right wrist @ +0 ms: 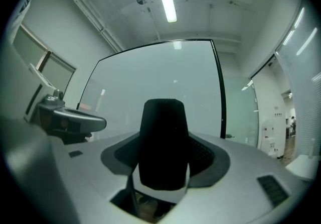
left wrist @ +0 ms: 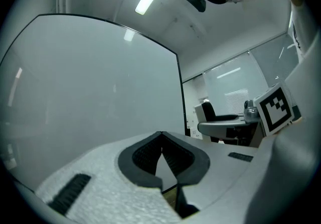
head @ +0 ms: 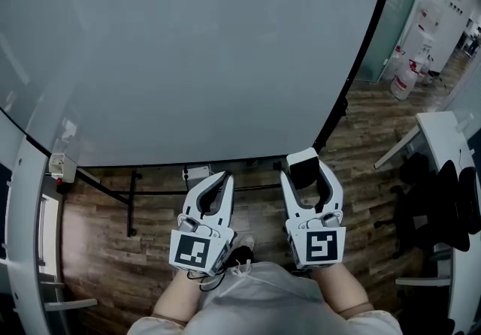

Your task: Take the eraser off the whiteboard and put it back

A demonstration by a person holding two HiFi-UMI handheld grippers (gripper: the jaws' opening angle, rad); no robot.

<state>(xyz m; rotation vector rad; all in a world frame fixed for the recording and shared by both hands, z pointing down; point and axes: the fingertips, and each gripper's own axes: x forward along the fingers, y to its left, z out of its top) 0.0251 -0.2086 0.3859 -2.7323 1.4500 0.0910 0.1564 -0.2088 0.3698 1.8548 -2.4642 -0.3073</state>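
Right under the camera, the person's pale shirt fills the bottom edge, with a bare forearm reaching out on either side. Just past the wrists come the two marker cubes, squares facing up. Between them, down on the floor, a dark shoe with white laces peeks out.

Now the left gripper: its jaws are pressed together tip to tip, and its own view shows nothing caught between the ribbed pads. It points level at the board.

Over to the right gripper: jaws spread wide and clamped on the eraser, which stands upright between the pads. It's a white body with the black felt face turned toward that gripper's camera. The eraser is off the whiteboard, held out in front of its lower right corner, with the black-framed board standing apart behind it.

Below the board, black stand bars cross the wood-plank floor. To the right there's a white desk with black chairs beside it. Farthest off, by the glass wall, stand white and red canisters
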